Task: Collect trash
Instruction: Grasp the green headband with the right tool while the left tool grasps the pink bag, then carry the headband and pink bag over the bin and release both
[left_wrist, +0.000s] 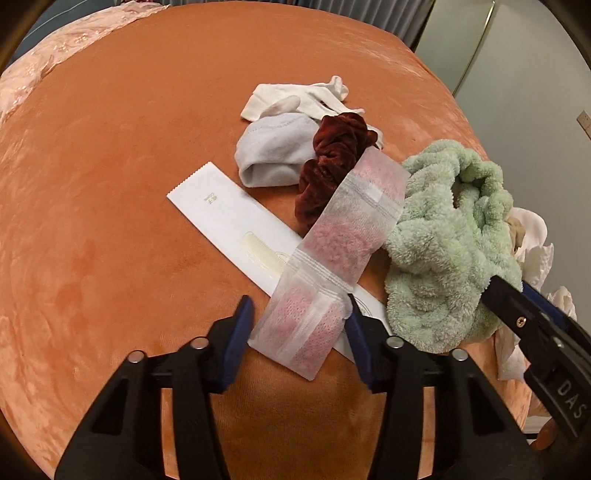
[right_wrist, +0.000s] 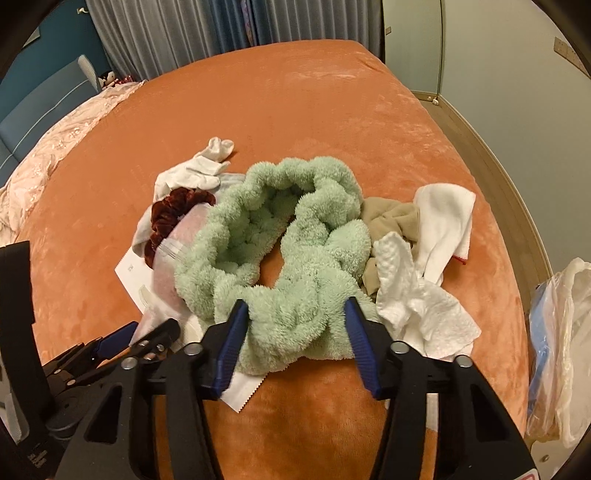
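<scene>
1. Covering nearly everything in both views, an orange velvety bedspread (right_wrist: 295, 110) carries the whole clutter; a pink quilted cover (right_wrist: 62, 144) lies along its far left edge
2. Heaped near the middle, a mint-green fluffy headband (right_wrist: 280, 251) curls in a loose ring, its near end lying between the fingers of the right gripper (right_wrist: 299, 325), whose jaws stand wide apart on either side of the fluff without pinching it
3. Hanging off the bed's right side is a clear plastic bag (right_wrist: 561, 332)
4. Right of the headband sit a white towel (right_wrist: 447, 221), a beige cloth (right_wrist: 391, 221) and a crumpled white paper tissue (right_wrist: 417, 295), all touching one another
5. A long white comb packet (left_wrist: 229, 218) lies flat on the spread, with a pale comb showing through it
6. Across that packet, partly overlapping it, lies a translucent wrapper strip with pink contents (left_wrist: 332, 258); its near end sits between the fingers of the left gripper (left_wrist: 299, 328), whose jaws are spread apart, the right finger just at the wrapper's edge
7. Behind the strip are a pale grey sock (left_wrist: 273, 151) and white socks (left_wrist: 299, 99)
8. A dark red velvet scrunchie (left_wrist: 332, 158) rests against the grey sock, its lower edge tucked under the strip's far end
</scene>
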